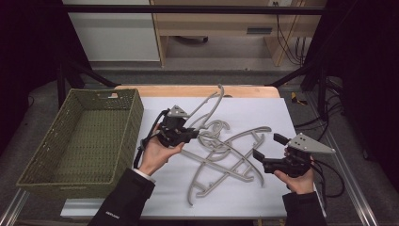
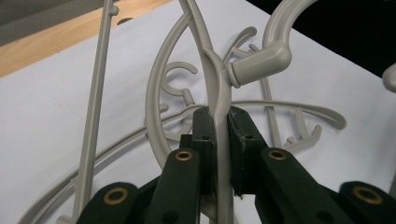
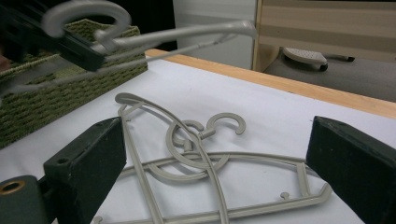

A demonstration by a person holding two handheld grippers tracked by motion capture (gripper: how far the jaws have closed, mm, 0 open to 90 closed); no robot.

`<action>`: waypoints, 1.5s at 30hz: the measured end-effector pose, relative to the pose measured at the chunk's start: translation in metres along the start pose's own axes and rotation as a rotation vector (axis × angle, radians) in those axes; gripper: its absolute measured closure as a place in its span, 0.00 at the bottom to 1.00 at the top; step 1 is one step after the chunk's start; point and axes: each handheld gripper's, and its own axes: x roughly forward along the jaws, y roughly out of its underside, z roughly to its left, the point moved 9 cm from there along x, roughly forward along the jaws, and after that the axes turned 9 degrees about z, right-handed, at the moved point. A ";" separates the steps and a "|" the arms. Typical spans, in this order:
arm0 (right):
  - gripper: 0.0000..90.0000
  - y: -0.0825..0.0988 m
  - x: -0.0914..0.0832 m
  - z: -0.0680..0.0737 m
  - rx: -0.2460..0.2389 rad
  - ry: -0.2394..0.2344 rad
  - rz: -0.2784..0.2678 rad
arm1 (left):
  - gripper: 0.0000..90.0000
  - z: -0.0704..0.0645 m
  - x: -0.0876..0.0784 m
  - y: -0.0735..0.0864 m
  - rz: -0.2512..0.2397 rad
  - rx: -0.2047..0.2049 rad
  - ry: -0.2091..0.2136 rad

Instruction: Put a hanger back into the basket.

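Observation:
A grey plastic hanger [image 1: 219,94] is held tilted above the white sheet, with my left gripper [image 1: 194,133] shut on it. In the left gripper view the two black pads [image 2: 204,135] press on the hanger's flat stem [image 2: 218,88] just below its hook [image 2: 275,28]. More grey hangers [image 1: 226,160] lie crossed and tangled on the sheet between the two hands. My right gripper [image 1: 269,146] is at the right of that pile, jaws wide open with nothing between them. In the right gripper view the lying hangers [image 3: 196,154] are ahead of the open pads [image 3: 93,154], and the lifted hanger [image 3: 187,32] is at the upper left.
A deep green woven basket [image 1: 47,155] stands at the left, its inside bare; its wall [image 3: 56,93] appears in the right gripper view too. The white sheet [image 1: 263,117] covers a wooden table with its far edge [image 1: 197,90] exposed. Cables trail off the table's right side.

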 end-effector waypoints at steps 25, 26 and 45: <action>0.05 0.005 0.008 0.003 -0.011 -0.006 0.030 | 0.91 0.035 -0.125 0.030 -0.072 0.020 -0.016; 0.05 0.005 0.008 0.003 -0.012 -0.006 0.031 | 0.91 0.038 -0.129 0.032 -0.074 0.017 -0.019; 0.06 0.007 0.010 0.005 -0.014 -0.006 0.041 | 0.91 0.111 -0.188 0.086 -0.057 -0.022 -0.086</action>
